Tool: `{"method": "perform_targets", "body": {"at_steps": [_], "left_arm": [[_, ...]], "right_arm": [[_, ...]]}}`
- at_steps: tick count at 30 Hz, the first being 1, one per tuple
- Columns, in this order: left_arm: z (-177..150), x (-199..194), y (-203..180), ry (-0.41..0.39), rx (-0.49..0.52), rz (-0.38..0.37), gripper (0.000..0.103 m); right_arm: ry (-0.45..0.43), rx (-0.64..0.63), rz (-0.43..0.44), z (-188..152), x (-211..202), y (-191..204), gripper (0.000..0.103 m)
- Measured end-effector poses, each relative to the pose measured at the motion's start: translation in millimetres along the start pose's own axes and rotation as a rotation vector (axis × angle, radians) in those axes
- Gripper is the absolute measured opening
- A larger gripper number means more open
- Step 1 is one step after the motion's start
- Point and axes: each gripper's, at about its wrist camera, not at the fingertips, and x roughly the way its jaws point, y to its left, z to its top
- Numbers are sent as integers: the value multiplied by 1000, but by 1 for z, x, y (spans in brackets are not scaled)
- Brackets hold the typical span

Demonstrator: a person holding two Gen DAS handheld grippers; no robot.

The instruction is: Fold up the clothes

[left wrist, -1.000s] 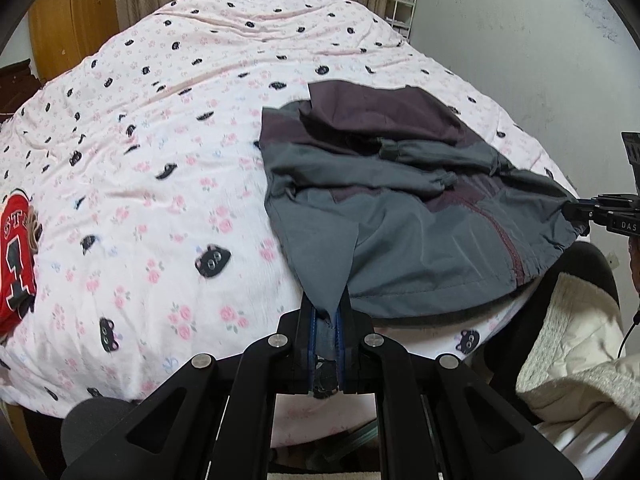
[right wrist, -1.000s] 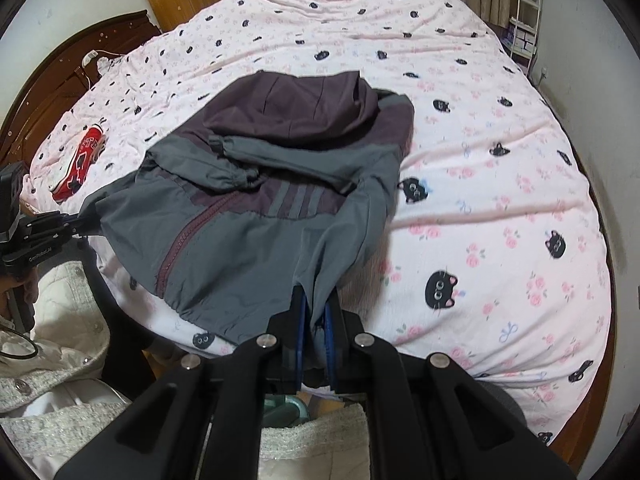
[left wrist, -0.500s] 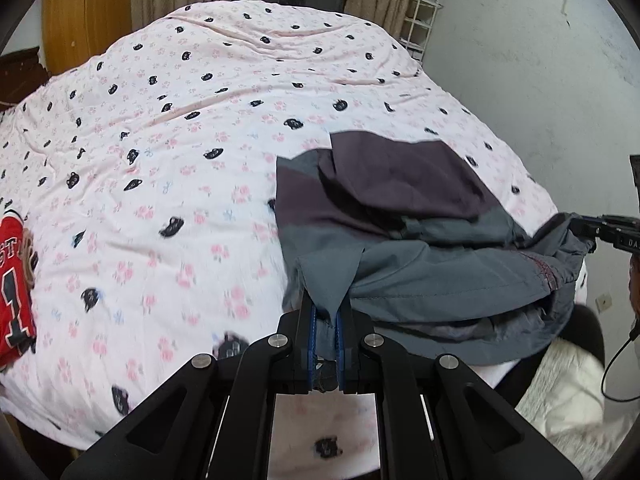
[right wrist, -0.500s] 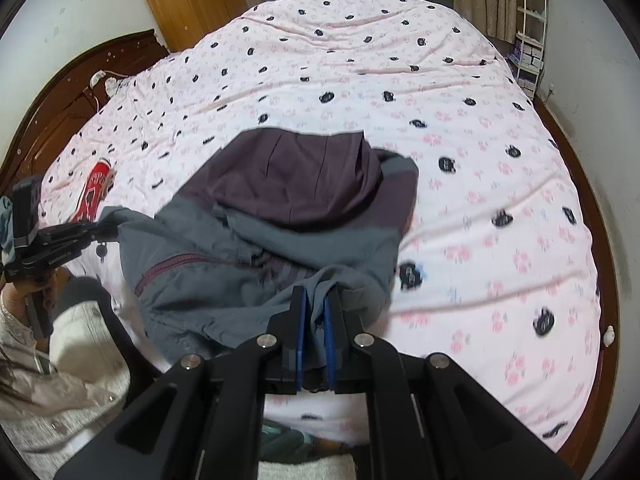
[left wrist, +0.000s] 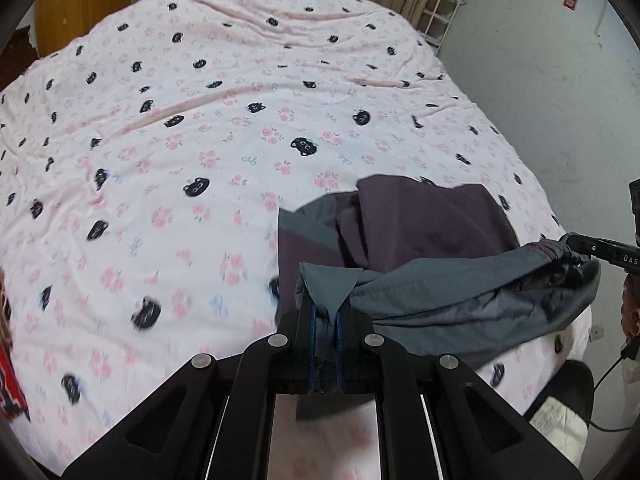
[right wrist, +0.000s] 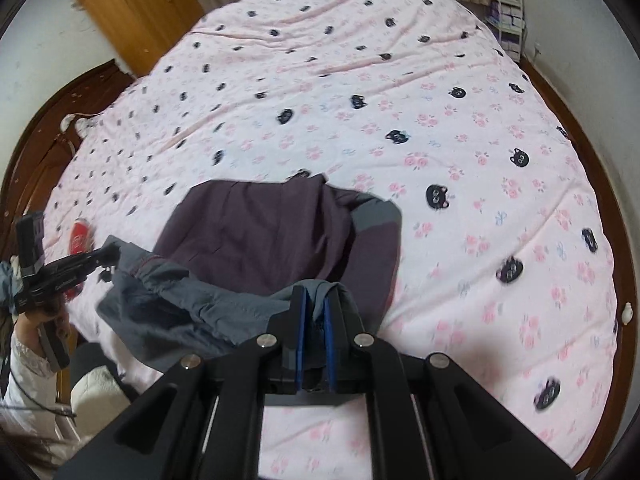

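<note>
my left gripper and right gripper each pinch a bottom corner of the jacket, and i have lifted that edge off the bed toward the hood, so the fold is halfway.

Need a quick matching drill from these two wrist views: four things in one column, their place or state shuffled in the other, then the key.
Things
1. left gripper
2. jacket hood
3. red garment
4. white wire shelf

Place or state
A. stands on the floor against the wall, past the far corner of the bed
B. lies flat on the pink bedspread, dark purple
C. shut on a grey corner of the jacket, lifted off the bed
D. lies on the bed near the wooden headboard side, apart from the jacket

Pairs: 1-C, 2-B, 3-D, 4-A
</note>
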Motion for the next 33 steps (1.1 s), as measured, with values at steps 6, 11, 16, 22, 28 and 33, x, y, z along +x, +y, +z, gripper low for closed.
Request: {"method": "perform_targets", "body": {"at_steps": [6, 11, 16, 22, 28, 33], "left_arm": [[29, 35, 13, 71, -60, -32, 7], [36, 61, 29, 128, -141, -81, 9], [33, 67, 49, 119, -254, -157, 12], [33, 50, 59, 37, -306, -206, 16], [40, 34, 73, -6, -360, -250, 49], [36, 34, 88, 28, -478, -354, 51]], "right_arm": [[57, 33, -23, 35, 41, -15, 9], [125, 66, -35, 51, 72, -27, 9], [182, 100, -47, 55, 96, -35, 9], [212, 118, -55, 59, 111, -37, 9], [231, 123, -71, 63, 118, -37, 9], [242, 125, -78, 64, 124, -37, 9]]}}
